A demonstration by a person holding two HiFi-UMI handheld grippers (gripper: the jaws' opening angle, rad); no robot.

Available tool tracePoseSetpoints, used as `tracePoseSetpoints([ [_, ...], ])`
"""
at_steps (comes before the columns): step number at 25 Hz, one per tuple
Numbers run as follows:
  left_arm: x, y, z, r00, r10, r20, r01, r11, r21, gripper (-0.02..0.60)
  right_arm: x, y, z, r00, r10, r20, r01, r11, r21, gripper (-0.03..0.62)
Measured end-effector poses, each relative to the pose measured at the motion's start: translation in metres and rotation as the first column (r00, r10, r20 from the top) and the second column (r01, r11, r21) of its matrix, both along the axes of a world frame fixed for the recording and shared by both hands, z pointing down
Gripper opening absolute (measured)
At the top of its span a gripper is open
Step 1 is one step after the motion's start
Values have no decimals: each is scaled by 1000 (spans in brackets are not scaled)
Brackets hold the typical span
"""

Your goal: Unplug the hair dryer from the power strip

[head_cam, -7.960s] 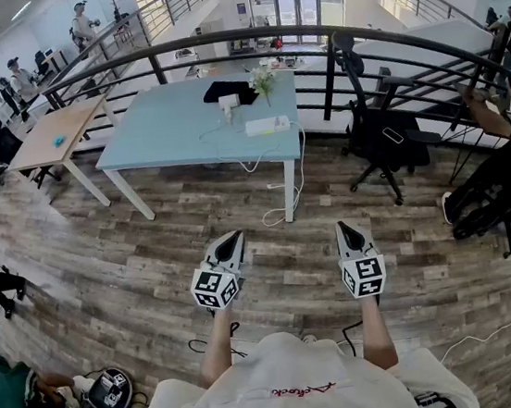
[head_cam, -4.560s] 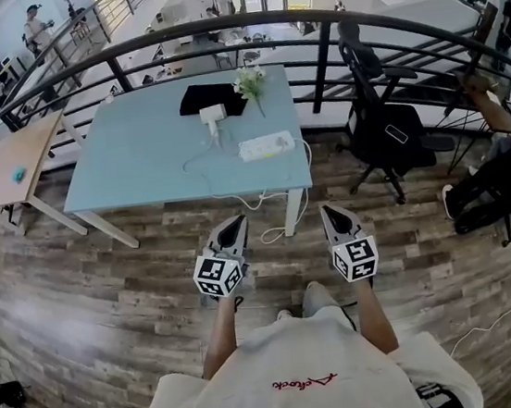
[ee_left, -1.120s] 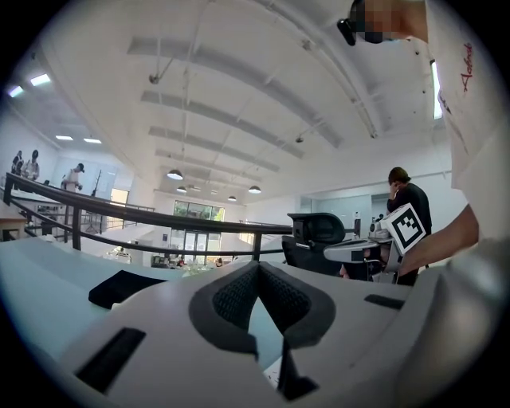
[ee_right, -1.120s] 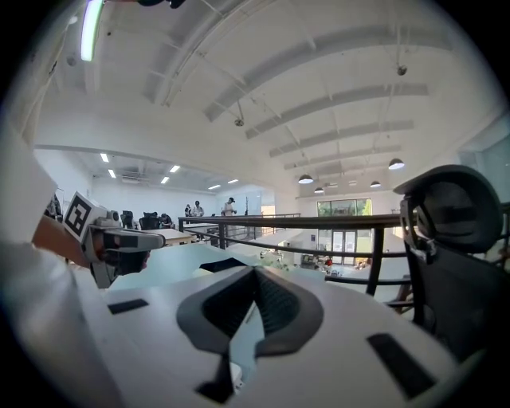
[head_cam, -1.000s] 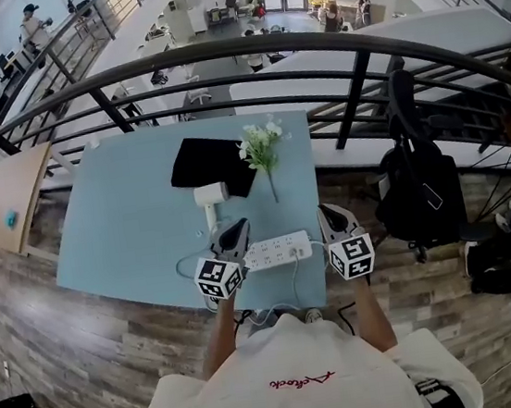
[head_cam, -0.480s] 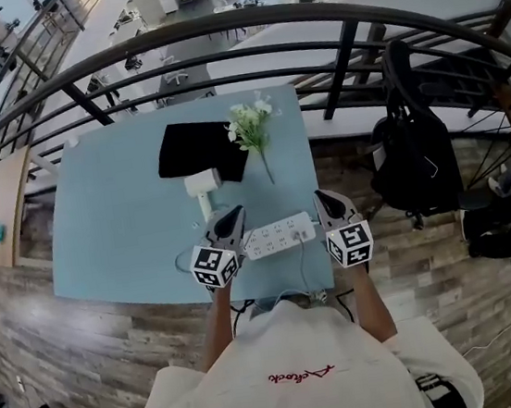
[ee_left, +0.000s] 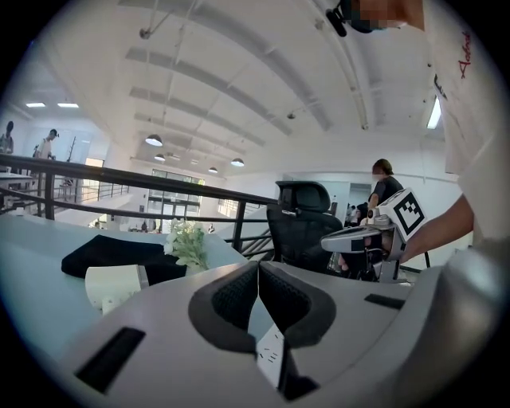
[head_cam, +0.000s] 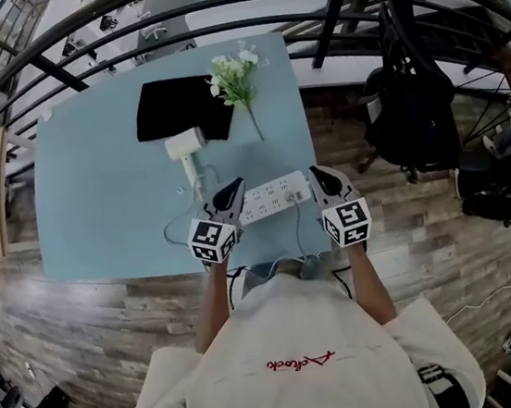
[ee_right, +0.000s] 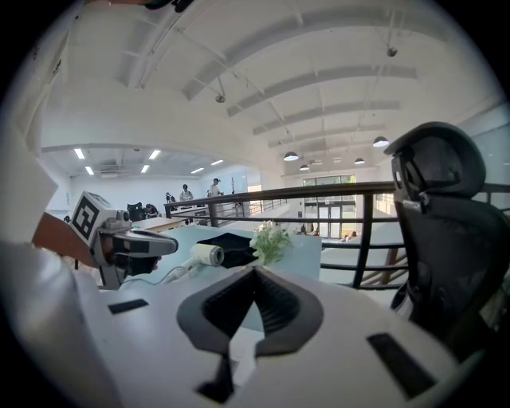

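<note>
A white hair dryer (head_cam: 183,150) lies on the light blue table (head_cam: 99,219), its thin cord curling toward the white power strip (head_cam: 276,196). In the head view my left gripper (head_cam: 234,186) hovers at the strip's left end and my right gripper (head_cam: 315,174) at its right end. Both are shut with nothing between the pads. The left gripper view shows the dryer (ee_left: 111,285) to the left and a bit of the strip (ee_left: 269,351) under the jaws. The right gripper view has the dryer (ee_right: 205,255) ahead left. The plug is too small to make out.
A black cloth (head_cam: 178,111) and a sprig of white flowers (head_cam: 234,72) lie at the table's far side. A dark railing (head_cam: 341,0) runs behind it. A black office chair (head_cam: 409,94) stands to the right. The strip's cable (head_cam: 299,244) drops over the near edge.
Both grippers have sunk toward the table beside the power strip's ends, still shut. The head view has tilted further down, so the table sits higher in the picture.
</note>
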State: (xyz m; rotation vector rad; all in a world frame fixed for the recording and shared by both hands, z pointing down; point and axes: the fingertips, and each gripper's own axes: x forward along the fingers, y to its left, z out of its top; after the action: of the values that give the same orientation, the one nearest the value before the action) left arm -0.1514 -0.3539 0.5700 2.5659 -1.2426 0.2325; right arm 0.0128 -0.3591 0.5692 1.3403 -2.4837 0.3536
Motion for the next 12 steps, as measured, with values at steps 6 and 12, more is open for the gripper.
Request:
tracePoseSetpoints([
  [6,14,11,27,996,66,68,-63,997,-40,9,0,8,18,1000,-7,-10,7,999,-41,17],
  [12,18,25,61,980,132,150,-119,989,-92,9,-8,21,37,999,-29,-16,28,996,-86,17],
])
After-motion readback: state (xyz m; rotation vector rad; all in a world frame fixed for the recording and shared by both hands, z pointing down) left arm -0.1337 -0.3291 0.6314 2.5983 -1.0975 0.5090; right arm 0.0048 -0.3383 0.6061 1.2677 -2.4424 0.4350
